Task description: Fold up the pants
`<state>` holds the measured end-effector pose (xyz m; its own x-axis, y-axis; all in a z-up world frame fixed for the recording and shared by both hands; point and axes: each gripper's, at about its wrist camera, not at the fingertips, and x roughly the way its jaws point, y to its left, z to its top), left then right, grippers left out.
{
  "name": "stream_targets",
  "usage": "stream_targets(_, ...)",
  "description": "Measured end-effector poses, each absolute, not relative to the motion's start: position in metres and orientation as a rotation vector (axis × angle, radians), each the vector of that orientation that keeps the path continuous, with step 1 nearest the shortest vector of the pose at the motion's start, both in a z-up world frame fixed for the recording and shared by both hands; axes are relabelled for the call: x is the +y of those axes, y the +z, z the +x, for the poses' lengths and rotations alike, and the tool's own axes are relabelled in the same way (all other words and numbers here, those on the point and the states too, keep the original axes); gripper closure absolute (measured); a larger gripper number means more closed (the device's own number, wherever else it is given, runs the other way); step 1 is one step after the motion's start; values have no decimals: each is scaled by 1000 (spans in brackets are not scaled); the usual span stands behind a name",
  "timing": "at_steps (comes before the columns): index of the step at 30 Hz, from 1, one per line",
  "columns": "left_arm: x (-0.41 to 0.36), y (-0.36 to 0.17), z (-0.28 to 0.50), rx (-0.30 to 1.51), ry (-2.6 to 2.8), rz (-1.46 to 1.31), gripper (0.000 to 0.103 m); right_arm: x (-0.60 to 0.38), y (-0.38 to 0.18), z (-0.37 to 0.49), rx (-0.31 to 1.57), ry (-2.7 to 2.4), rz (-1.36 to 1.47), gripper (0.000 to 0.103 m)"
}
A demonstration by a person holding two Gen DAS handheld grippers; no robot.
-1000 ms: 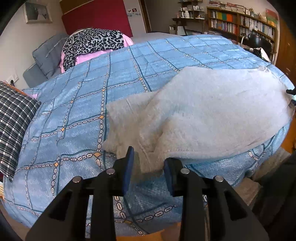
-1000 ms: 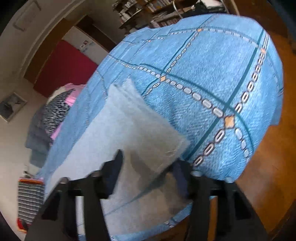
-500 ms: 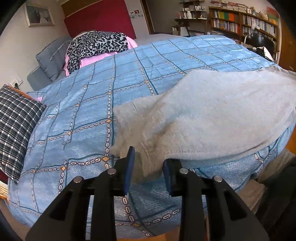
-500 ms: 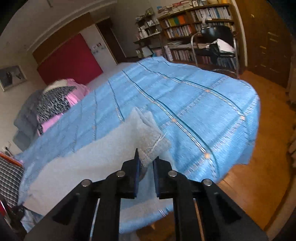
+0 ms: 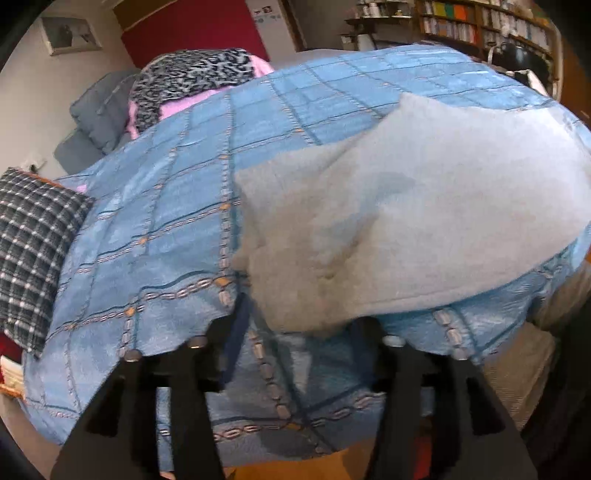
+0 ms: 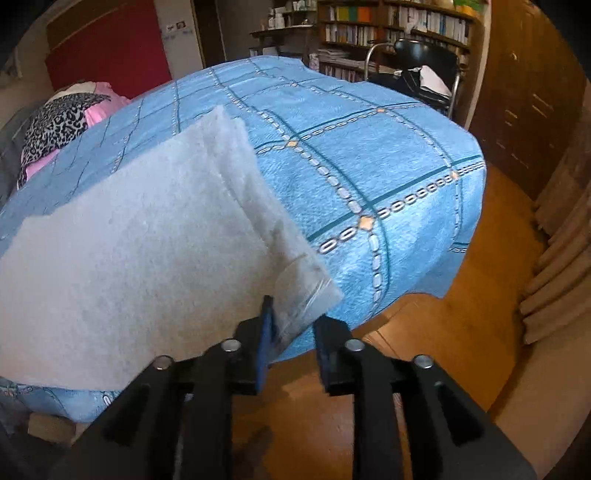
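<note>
While the grey pants lie on the blue bedspread, their waist end hangs just ahead of the left gripper, whose jaws stand wide. The right gripper stands narrowly open at the hem corner. Judged step: release after laying out. Next: re-grip both ends for folding. Half a second ago, both grippers pinched cloth.

You're working over a bed under a blue patterned bedspread, with a leopard-print pillow at its head by a red wall panel. Bookshelves (packed full) stand beyond a black chair; wooden floor below.
</note>
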<state>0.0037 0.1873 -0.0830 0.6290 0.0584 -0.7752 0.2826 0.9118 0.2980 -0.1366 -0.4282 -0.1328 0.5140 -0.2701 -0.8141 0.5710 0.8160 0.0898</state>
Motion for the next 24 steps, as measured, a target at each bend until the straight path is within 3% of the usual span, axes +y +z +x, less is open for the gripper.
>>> stream_targets(3, 196, -83, 5, 889, -112, 397, 36, -437, -133, -140, 900, -556, 397, 63)
stream_targets(13, 211, -70, -4, 860, 2, 580, 31, -425, -96, -134, 804, -656, 248, 59)
stream_targets(19, 261, -49, 7, 866, 65, 276, 31, -398, -87, -110, 763, -547, 245, 54)
stream_targets(24, 245, -35, 32, 815, -39, 144, 31, -361, -93, -76, 772, -415, 234, 54)
